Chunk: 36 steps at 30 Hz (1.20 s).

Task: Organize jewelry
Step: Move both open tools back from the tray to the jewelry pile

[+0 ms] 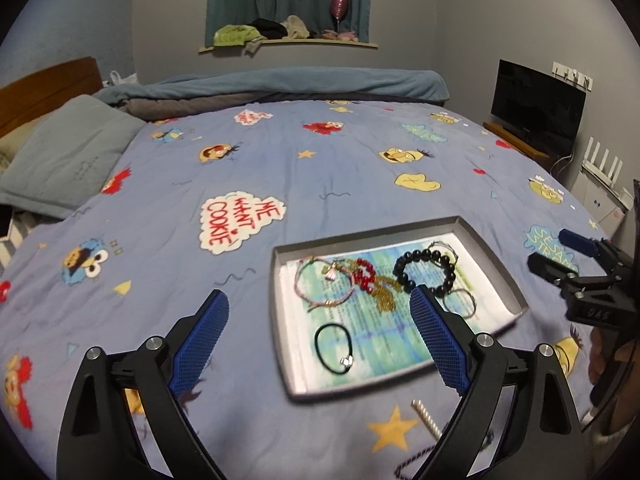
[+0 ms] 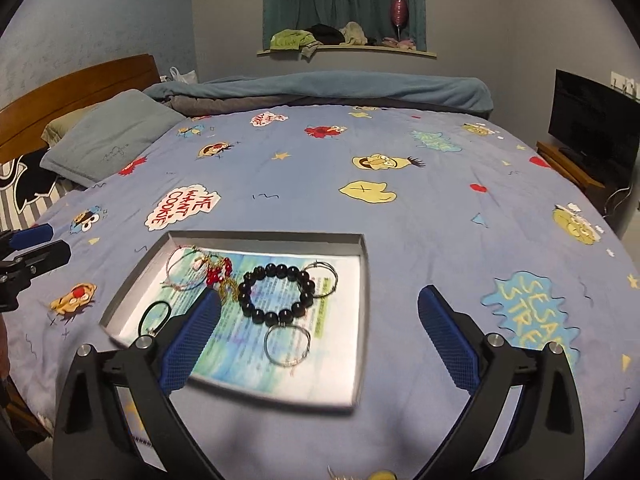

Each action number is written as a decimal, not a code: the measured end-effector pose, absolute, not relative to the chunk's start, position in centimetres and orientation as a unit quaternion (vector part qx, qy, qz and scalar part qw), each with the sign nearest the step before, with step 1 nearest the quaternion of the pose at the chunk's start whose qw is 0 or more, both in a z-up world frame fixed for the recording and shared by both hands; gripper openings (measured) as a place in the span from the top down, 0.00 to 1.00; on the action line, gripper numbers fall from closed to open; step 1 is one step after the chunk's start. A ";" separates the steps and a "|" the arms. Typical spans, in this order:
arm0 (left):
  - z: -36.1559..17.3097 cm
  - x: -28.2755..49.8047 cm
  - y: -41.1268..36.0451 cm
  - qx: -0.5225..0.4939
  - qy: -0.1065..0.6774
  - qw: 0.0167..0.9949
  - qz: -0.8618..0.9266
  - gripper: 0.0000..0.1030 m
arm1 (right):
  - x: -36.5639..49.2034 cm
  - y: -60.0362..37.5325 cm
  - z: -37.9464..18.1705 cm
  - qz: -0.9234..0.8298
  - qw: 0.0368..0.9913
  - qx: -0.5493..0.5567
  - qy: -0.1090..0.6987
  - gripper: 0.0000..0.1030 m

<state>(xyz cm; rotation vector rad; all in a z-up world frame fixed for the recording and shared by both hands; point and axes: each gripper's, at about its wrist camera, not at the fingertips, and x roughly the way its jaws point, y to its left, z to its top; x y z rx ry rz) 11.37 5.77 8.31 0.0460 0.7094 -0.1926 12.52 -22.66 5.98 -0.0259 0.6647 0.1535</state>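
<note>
1. Grey shallow tray [image 1: 496, 264] sits on our blue cartoon-print bedspread [image 1: 280, 168], lined with a printed green-blue paper sheet [image 1: 384, 332].
2. Jewelry in the tray: black bead bracelet [image 2: 276, 292] at the middle, pink cord bracelet [image 1: 320, 284] and red bead piece [image 1: 366, 276] with a gold chain [image 1: 384, 300] tangled beside it, all toward the tray's far-left part as the right wrist view shows it.
3. Black cord loop with a small silver charm [image 1: 334, 346] lies at the near-left corner; thin wire rings [image 2: 286, 346] lie just beside the bead bracelet, one nearer, one farther.
4. Our left gripper [image 1: 320, 340] is released, blue pads wide apart, nothing between them but the tray below; its right finger overlaps the tray in view.
5. Our right gripper [image 2: 320, 340] is released too, spread wide, holding nothing, hovering over the near tray edge.
6. A twisted rope-like piece [image 1: 426, 418] lies on the bedspread outside the tray, near side; we can't tell what it is.
7. Pillow [image 2: 108, 140] and folded blanket [image 2: 320, 88] at the far side.
</note>
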 end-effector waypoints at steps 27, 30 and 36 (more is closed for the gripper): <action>5.8 1.3 6.1 0.014 0.354 0.924 -0.144 0.10 | 1.8 -24.7 5.1 0.083 0.941 -0.030 0.328 0.05; 4.8 1.3 5.9 0.016 0.354 0.924 -0.146 0.10 | 1.3 -24.7 4.3 0.089 0.940 -0.031 0.329 0.05; 2.6 1.7 5.4 0.016 0.360 0.921 -0.148 0.10 | 1.1 -24.3 2.3 0.097 0.935 -0.048 0.337 0.05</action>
